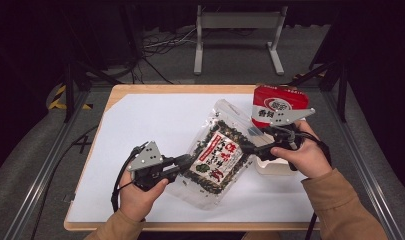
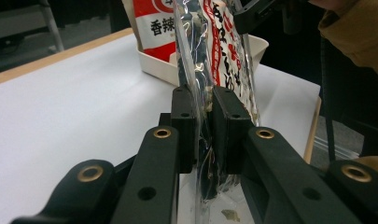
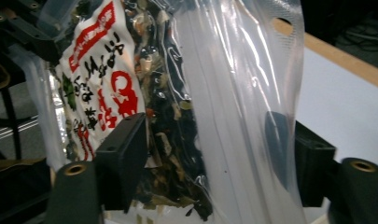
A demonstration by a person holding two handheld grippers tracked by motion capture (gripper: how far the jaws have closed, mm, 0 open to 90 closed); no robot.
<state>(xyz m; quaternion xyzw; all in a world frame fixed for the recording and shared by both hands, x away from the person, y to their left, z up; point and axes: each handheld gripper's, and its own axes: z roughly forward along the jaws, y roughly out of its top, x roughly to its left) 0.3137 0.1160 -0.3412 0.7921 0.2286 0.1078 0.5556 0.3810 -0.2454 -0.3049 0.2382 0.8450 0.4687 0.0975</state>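
A clear bag of dried seaweed mix (image 1: 217,155) with a white and red label hangs tilted over the white table sheet (image 1: 140,125), held up between my two grippers. My left gripper (image 1: 184,161) is shut on the bag's lower left edge. In the left gripper view the two pads (image 2: 183,126) pinch the plastic film of the bag (image 2: 219,56) flat. My right gripper (image 1: 248,148) is at the bag's right side. In the right gripper view its jaws stand wide apart, open, with the bag (image 3: 177,93) between the pads (image 3: 123,154).
A red snack bag (image 1: 280,102) stands in a white tray (image 1: 272,167) at the right of the table, just behind my right hand. The tray (image 2: 154,65) and the red bag (image 2: 154,23) lie beyond the left jaws. The wooden table edge (image 1: 190,89) runs along the back.
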